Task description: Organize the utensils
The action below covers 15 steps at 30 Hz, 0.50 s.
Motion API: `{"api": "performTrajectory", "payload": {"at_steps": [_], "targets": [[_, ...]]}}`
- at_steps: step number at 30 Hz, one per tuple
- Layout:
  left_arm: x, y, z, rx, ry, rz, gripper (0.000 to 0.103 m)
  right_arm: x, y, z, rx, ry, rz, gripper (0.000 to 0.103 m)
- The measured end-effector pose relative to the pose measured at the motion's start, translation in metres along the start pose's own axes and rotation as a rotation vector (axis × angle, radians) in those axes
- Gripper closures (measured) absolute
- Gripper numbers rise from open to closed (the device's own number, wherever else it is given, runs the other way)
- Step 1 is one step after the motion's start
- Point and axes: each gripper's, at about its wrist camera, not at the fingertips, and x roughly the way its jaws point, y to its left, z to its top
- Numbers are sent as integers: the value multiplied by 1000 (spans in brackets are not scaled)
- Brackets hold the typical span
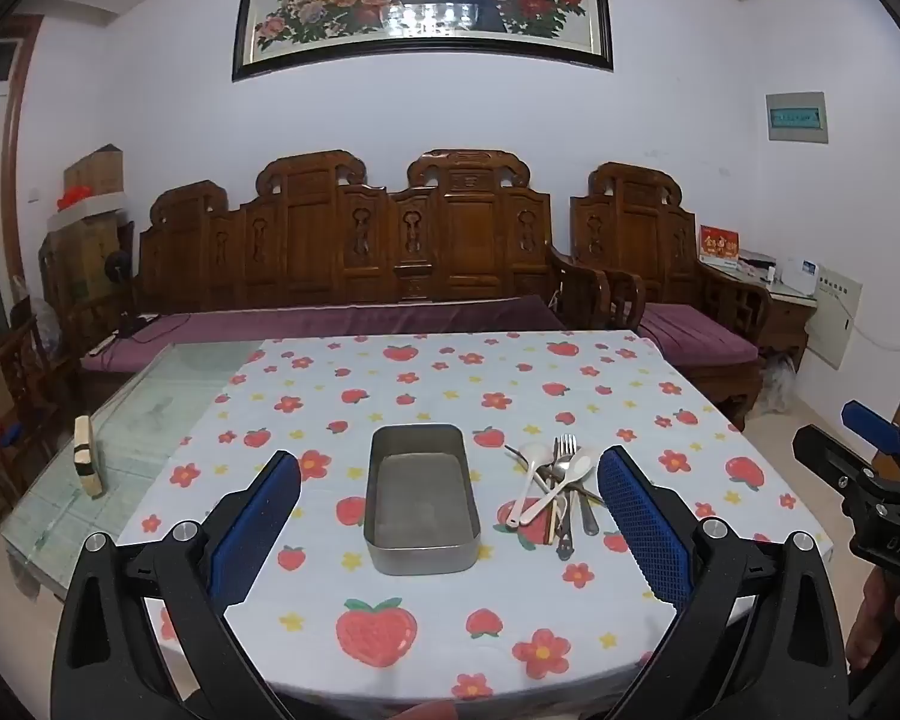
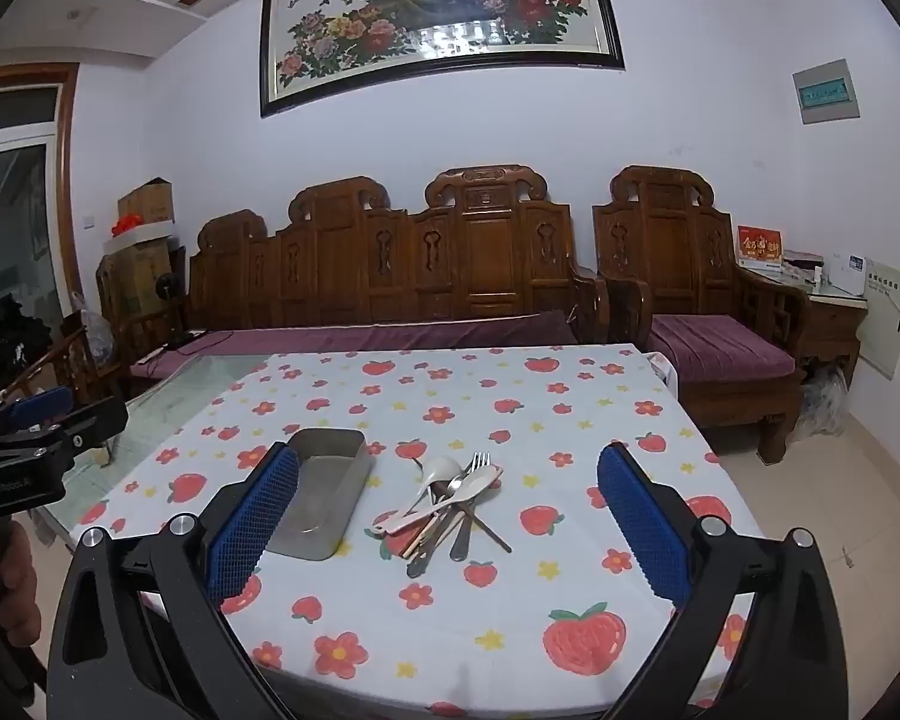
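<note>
An empty grey metal tin [image 1: 421, 498] stands on the strawberry-print tablecloth [image 1: 390, 630]. A pile of utensils [image 1: 555, 489] lies just right of it: white spoons, metal forks, wooden chopsticks. My left gripper [image 1: 450, 519] is open and empty, held above the near table edge, facing the tin. My right gripper [image 2: 449, 519] is open and empty, facing the utensil pile [image 2: 450, 501], with the tin [image 2: 324, 489] to its left. The right gripper also shows at the right edge of the left wrist view [image 1: 870, 480].
A small wooden block [image 1: 87, 462] stands on the bare glass tabletop at the left. A carved wooden sofa [image 1: 354, 252] with purple cushions runs behind the table. An armchair [image 1: 660, 276] stands at the right. Tiled floor lies right of the table.
</note>
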Motion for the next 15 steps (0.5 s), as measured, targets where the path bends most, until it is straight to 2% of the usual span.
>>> {"api": "performTrajectory", "payload": {"at_steps": [15], "targets": [[0, 0, 0, -8, -3, -6, 7, -2, 4, 2, -10, -15, -1, 3]]}}
